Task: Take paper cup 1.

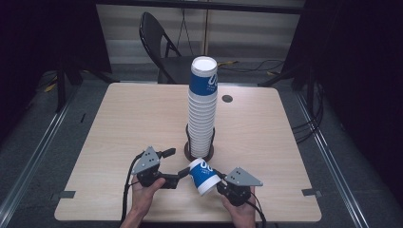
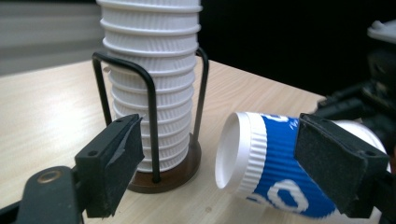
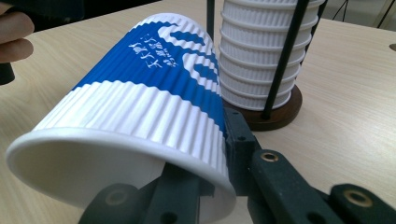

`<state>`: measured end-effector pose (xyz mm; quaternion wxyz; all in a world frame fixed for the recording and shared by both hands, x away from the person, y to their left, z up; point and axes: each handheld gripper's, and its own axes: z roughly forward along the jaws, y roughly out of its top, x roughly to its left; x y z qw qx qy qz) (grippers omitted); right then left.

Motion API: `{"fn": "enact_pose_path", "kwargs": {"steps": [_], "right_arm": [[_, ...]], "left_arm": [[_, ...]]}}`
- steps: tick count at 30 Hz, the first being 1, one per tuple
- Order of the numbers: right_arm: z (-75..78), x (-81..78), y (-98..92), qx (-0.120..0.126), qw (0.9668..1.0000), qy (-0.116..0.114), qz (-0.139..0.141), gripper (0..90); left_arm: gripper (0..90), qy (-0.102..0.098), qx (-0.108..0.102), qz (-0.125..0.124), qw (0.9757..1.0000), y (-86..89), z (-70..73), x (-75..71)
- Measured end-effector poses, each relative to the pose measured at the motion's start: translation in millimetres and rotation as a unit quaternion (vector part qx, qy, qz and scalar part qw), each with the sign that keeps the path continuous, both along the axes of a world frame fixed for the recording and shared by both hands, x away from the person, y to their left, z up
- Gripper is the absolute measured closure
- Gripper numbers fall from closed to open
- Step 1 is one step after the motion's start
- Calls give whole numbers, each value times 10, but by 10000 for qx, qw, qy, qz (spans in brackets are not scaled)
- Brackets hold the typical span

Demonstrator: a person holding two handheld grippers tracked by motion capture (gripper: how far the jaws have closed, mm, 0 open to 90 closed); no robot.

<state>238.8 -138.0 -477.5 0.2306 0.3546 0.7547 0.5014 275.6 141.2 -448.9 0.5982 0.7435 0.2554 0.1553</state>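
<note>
At lower centre of the high view, a single blue-and-white paper cup (image 1: 204, 176) lies tilted on its side just above the wooden table (image 1: 119, 123), near the foot of the tall cup stack (image 1: 202, 111) that stands in a wire holder (image 1: 198, 153) at mid-frame. The right gripper (image 1: 220, 183) is clamped on the cup's wall at the rim: in the right gripper view one jaw sits inside the mouth and the other presses the ribbed outside. The left gripper (image 1: 178, 164) has its jaws spread apart; in the left gripper view they stand either side of the cup's closed end, one near it, with no grip evident. The cup is judged very light, thin-walled and easily crushed; its corrugated sleeve should resist slipping. The stiff rolled rim (image 3: 116, 154), or a gentle hold across the ribbed body near the base (image 2: 243, 154), looks the safest purchase.
</note>
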Motion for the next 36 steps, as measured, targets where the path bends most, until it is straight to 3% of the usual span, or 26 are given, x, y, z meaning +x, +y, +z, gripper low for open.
{"fn": "enact_pose_path", "kwargs": {"steps": [8, 12, 15, 21, 22, 25, 31, 33, 34, 36], "right_arm": [[120, 87, -81, -101, 9993, 330, 129, 846], [161, 124, -111, -205, 9983, 496, 206, 847], [202, 138, -139, -351, 9981, 479, 174, 849], [304, 175, -159, -444, 9962, 654, 365, 849], [314, 187, -160, -464, 9957, 683, 432, 849], [361, 218, -151, -637, 9931, 822, 537, 849], [411, 282, -63, -931, 9866, 1036, 854, 851], [434, 302, -45, -958, 9852, 1069, 936, 852], [434, 302, -45, -958, 9852, 1069, 936, 852], [455, 316, -28, -996, 9833, 1153, 997, 853]], "left_arm": [[170, -523, 449, -159, 9975, -48, -47, -54], [172, -524, 538, -230, 9969, -68, -117, -77], [172, -560, 562, -309, 9964, -74, -136, -83], [158, -969, 1030, -389, 9892, -152, -155, -143], [158, -1074, 1133, -368, 9871, -166, -163, -159], [160, -1174, 1268, -458, 9839, -198, -188, -192], [159, -1462, 1571, -573, 9750, -313, -275, -307], [159, -1565, 1638, -571, 9723, -339, -277, -338], [158, -1565, 1638, -571, 9723, -339, -277, -338], [156, -1663, 1737, -614, 9687, -353, -266, -351]]}}
